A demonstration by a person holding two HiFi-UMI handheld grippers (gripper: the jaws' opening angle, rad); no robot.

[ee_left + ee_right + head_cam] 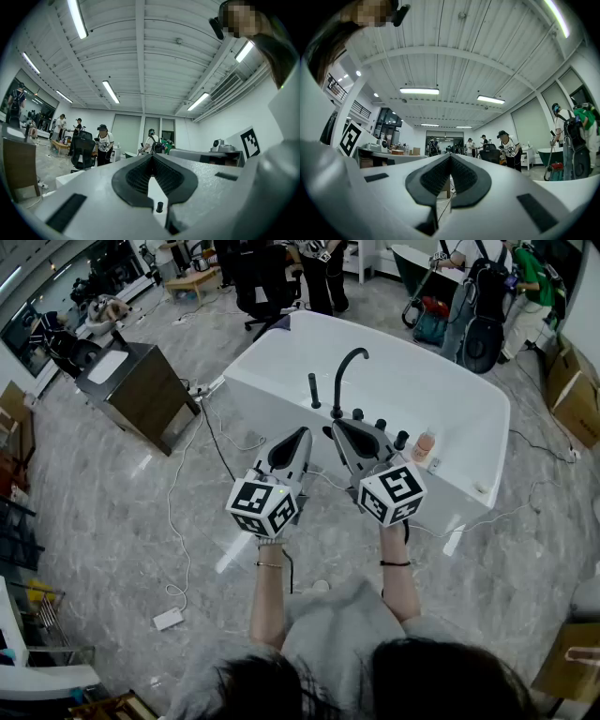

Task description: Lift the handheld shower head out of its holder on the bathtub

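Observation:
The white bathtub (469,399) stands ahead of me in the head view. On its near rim a slim black handheld shower head (314,390) stands upright in its holder, beside the curved black faucet (349,367) and three black knobs (380,424). My left gripper (305,430) and right gripper (335,422) hover side by side just short of that rim, both pointing about level. Each is shut with nothing held, and the dark ribbed pads meet at the tips in the left gripper view (151,155) and the right gripper view (450,154). Neither touches the shower head.
A pinkish bottle (424,446) sits on the tub rim to the right of the knobs. A dark cabinet (141,390) stands to the left, with cables and a white adapter (169,618) on the marble floor. People, an office chair (262,287) and bags are beyond the tub.

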